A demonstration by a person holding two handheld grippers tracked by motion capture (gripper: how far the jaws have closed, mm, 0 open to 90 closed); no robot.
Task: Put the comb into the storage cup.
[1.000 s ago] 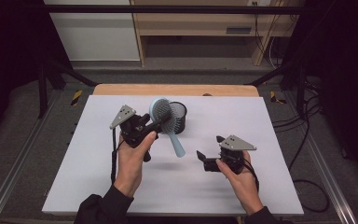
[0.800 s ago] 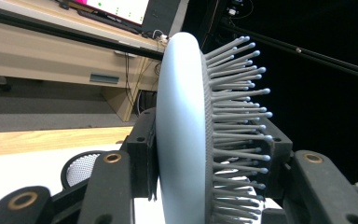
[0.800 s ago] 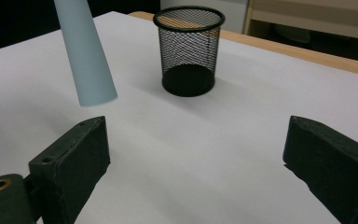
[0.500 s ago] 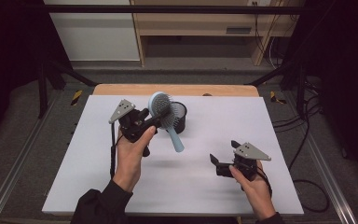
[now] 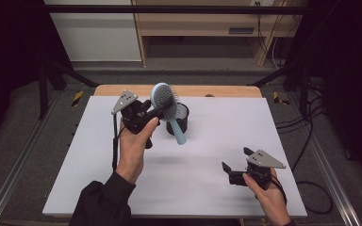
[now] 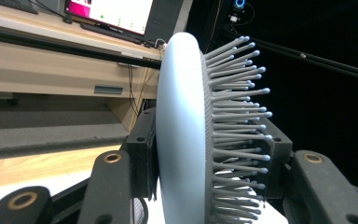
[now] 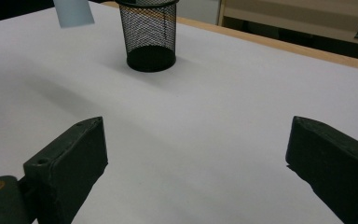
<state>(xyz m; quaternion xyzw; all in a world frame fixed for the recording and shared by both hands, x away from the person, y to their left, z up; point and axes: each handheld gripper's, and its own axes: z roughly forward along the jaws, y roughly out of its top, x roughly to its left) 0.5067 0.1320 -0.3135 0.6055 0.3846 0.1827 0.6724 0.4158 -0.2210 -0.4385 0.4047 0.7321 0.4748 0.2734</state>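
A light blue hairbrush (image 5: 164, 100) hangs in the air, handle slanting down, just in front of a black mesh cup (image 5: 182, 123) at the table's back middle. My left gripper (image 5: 158, 110) is shut on the brush head, one jaw on its smooth back and the other on the bristles. In the left gripper view the hairbrush (image 6: 182, 130) stands edge-on between the jaws of the left gripper (image 6: 208, 158). My right gripper (image 5: 237, 159) stands open and holds nothing low over the front right of the table. The right gripper view has the mesh cup (image 7: 150, 35) and the brush handle's tip (image 7: 73, 11) beyond the right gripper (image 7: 196, 154).
The white table top (image 5: 226, 117) has a wooden edge (image 5: 217, 90) along the back. Beyond it stand a wooden shelf unit (image 5: 202, 28) and cables (image 5: 306, 122) on the floor at the right. Black frame bars run on both sides.
My left gripper has lifted the brush higher and nearer the cup. The right gripper has drawn away to the right and toward the front edge, staying open.
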